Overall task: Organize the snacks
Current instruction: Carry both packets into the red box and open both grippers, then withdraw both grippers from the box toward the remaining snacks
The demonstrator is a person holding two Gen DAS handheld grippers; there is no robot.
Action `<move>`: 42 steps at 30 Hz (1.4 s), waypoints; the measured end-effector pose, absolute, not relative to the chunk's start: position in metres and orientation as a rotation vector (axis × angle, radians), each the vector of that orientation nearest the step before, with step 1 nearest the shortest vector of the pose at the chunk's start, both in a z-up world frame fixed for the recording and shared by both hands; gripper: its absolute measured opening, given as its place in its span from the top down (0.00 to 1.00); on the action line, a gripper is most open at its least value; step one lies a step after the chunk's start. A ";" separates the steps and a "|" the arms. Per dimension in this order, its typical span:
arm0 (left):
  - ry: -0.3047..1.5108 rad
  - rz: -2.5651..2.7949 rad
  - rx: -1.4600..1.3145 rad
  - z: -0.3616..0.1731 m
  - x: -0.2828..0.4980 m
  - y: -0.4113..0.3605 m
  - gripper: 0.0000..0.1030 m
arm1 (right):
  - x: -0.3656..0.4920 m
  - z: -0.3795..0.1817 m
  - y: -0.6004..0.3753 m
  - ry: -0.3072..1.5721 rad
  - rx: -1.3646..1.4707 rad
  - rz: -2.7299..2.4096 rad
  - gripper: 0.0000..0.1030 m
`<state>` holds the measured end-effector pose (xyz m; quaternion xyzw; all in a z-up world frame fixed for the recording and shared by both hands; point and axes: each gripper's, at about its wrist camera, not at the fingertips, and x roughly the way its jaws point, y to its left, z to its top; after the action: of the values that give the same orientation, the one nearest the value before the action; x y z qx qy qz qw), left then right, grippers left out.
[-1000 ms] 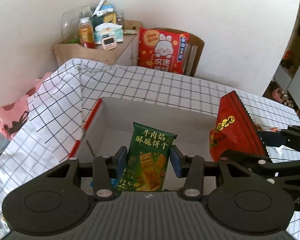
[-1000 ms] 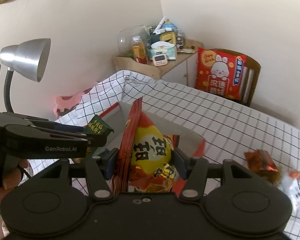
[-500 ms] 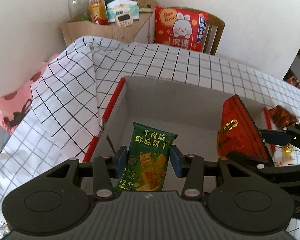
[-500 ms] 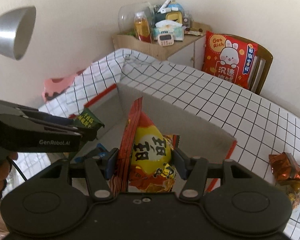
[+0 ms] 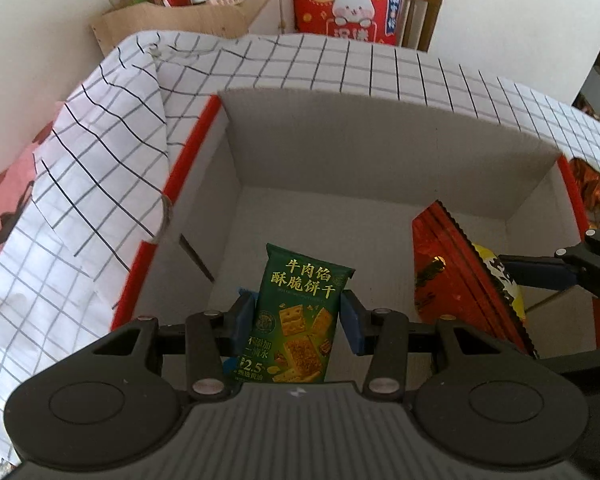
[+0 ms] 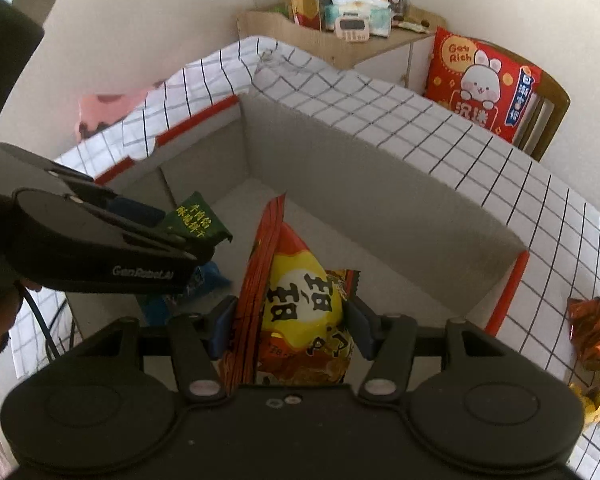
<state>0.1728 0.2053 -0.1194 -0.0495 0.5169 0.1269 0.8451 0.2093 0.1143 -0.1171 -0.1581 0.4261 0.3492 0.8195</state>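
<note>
My left gripper (image 5: 298, 318) is shut on a green cracker packet (image 5: 300, 316) and holds it upright inside the open cardboard box (image 5: 380, 152). In the right wrist view the same green packet (image 6: 199, 222) pokes out of the left gripper (image 6: 180, 236). My right gripper (image 6: 286, 326) is shut on a red and yellow snack bag (image 6: 300, 304), also down inside the box (image 6: 380, 192). From the left wrist view that red bag (image 5: 456, 276) hangs at the box's right side, with a right fingertip (image 5: 540, 274) beside it. A blue packet (image 6: 208, 276) lies on the box floor under the left gripper.
The box has red-edged flaps and sits on a checked tablecloth (image 5: 100, 168). Loose wrapped snacks (image 6: 592, 332) lie on the cloth right of the box. Behind stand a wooden shelf with bottles and tissues (image 6: 340, 12) and a chair with a red rabbit cushion (image 6: 480, 84).
Both grippers have sunk toward and into the box with their packets still gripped. The box interior now fills much more of both views.
</note>
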 end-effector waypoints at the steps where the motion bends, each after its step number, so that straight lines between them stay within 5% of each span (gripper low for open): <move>1: 1.099 0.265 -0.108 -0.121 0.173 0.205 0.56 | 0.209 -0.118 0.115 0.915 -0.338 0.741 0.44; 15: 1.063 0.220 -0.131 -0.112 0.152 0.203 0.54 | 0.193 -0.111 0.108 0.916 -0.315 0.719 0.37; 42: 0.782 0.049 -0.076 -0.034 0.084 0.141 0.34 | 0.131 -0.031 0.011 0.766 -0.036 0.604 0.04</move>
<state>0.0838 0.1412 -0.0342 -0.0370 0.3810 0.0239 0.9235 0.1307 0.0110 -0.0307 -0.0171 0.3681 0.2903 0.8831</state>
